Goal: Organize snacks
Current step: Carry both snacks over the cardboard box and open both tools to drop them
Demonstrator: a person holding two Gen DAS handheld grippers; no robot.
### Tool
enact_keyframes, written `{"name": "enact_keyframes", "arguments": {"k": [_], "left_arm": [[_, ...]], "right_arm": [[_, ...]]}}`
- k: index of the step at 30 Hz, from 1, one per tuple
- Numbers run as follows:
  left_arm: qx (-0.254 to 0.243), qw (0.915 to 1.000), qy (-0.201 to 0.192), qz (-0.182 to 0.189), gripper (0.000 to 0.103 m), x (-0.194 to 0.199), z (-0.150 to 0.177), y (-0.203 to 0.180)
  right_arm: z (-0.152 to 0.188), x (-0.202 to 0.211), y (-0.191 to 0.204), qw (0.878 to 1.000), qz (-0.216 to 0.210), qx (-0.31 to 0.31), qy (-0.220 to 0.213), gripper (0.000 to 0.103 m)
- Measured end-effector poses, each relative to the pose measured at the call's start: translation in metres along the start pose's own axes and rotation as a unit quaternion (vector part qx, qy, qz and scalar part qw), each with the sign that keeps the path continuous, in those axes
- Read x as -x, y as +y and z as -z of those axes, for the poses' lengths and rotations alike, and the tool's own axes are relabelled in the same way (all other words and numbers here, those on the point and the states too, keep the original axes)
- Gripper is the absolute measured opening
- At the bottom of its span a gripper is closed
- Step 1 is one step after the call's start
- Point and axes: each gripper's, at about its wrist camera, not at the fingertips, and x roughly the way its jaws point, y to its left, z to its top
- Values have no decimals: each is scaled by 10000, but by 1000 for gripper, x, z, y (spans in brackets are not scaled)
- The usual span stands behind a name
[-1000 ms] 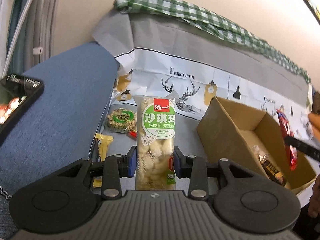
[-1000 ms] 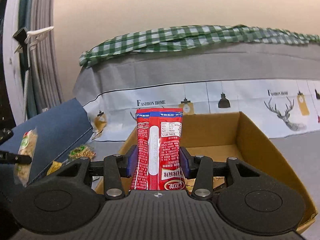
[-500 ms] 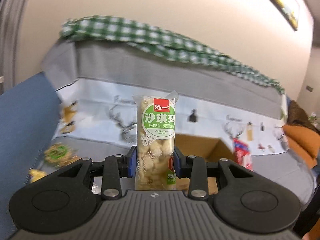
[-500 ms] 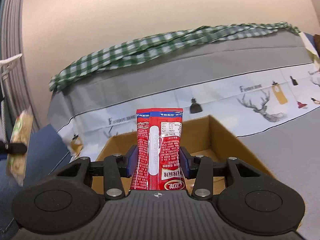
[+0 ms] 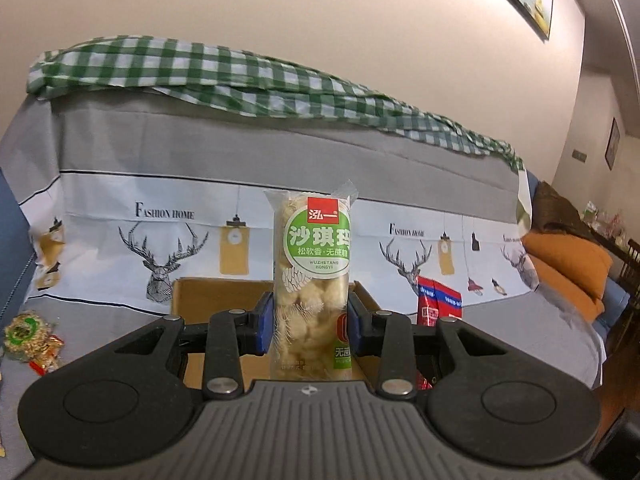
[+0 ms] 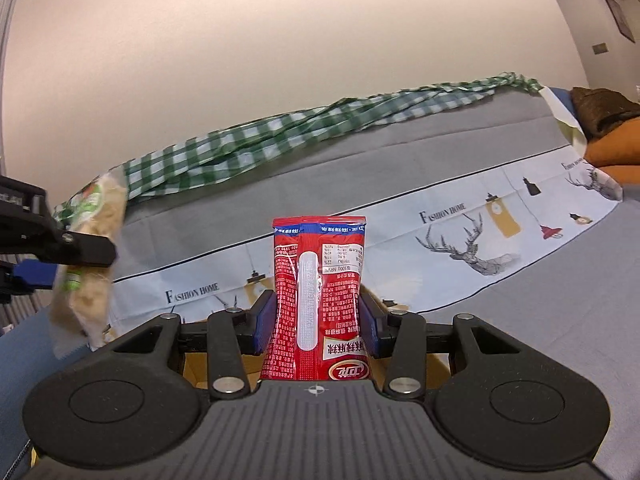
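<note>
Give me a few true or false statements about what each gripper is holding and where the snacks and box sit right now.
1. The left gripper is clamped on a clear pack with a green label. True.
2. The right gripper is empty. False: it grips a red packet.
3. A cardboard box sits behind the left gripper. True.
4. The green checked cloth lies inside the box. False: it is draped along the sofa back.

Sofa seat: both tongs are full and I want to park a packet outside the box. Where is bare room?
Free: grey seat between the cardboard box and the orange cushions. Also grey seat left of the box, up to the loose snacks, where it is crowded.
</note>
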Motion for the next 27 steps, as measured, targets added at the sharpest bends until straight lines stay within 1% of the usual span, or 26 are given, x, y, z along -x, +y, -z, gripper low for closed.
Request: {"name": "enact_keyframes", "arguments": {"k": [7, 21, 22, 23, 24, 25, 26, 27], "left_arm": [[-40, 9999, 125, -84, 40, -16, 3, -4], [-95, 9996, 141, -233, 40, -24, -6, -4], [-97, 9995, 130, -255, 42, -25, -9, -4], [-88, 9995, 103, -281, 53, -24, -12, -4], [-69, 9996, 77, -269, 62, -24, -14, -3], [-51, 9997, 11, -236, 74, -21, -16, -2], [-64, 9997, -92, -196, 77, -17, -15, -1], [-122, 9995, -211, -180, 77, -11, -14, 1]], "right_arm": [[-1, -1, -5, 10000, 34, -88, 10, 45], [1, 0, 2, 9999, 84, 79, 20, 46], [1, -1, 3, 9999, 107, 100, 49, 46], [2, -3, 4, 9998, 125, 136, 116, 50], [3, -5, 6, 9995, 196, 188, 179, 50], [3, -5, 8, 9992, 284, 237, 179, 59], [2, -5, 8, 9991, 314, 238, 133, 74], [2, -3, 8, 9993, 282, 209, 94, 79]]}}
